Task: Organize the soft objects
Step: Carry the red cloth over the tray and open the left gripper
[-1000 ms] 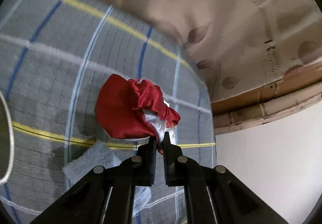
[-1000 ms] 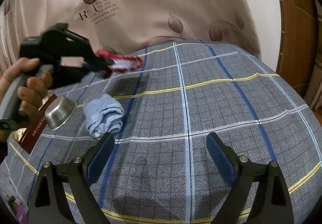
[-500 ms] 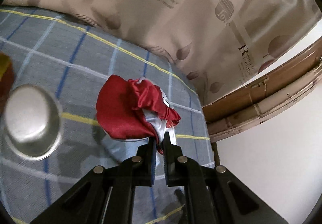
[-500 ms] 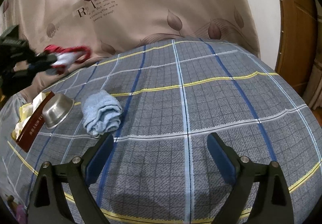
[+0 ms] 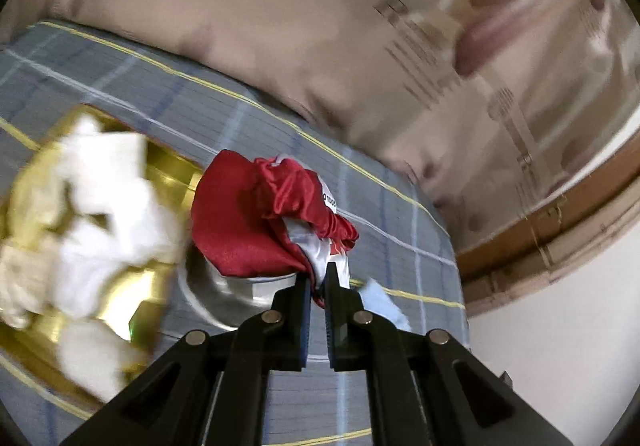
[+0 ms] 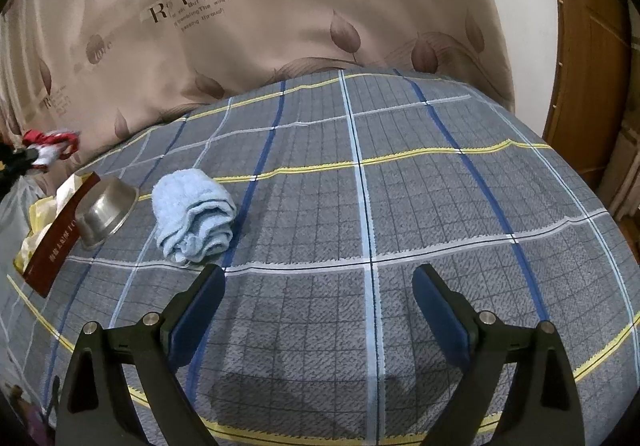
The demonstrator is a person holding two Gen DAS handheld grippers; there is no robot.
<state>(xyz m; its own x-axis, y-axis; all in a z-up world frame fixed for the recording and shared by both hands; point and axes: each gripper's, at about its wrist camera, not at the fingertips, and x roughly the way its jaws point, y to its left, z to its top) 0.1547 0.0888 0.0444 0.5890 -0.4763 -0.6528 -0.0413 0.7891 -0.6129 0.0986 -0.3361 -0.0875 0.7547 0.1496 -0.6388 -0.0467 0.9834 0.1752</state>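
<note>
Two soft items are showing on the plaid bed (image 6: 400, 205). The blue towel (image 6: 194, 215) is lying rolled near the left edge, untouched, beside the steel bowl (image 6: 105, 211). The left gripper (image 5: 317, 286) is pinching the red cloth (image 5: 260, 226) above the box (image 5: 160, 173), apparently mid-delivery. The right gripper (image 6: 318, 310) is hanging wide open, empty.

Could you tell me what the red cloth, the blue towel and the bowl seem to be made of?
Red cloth: probably satin, judging by its glossy, sheeny folds. Blue towel: looks like cotton terry, with a matte looped pile. Bowl: brushed metal, likely steel, given its dull grey reflections.
</note>
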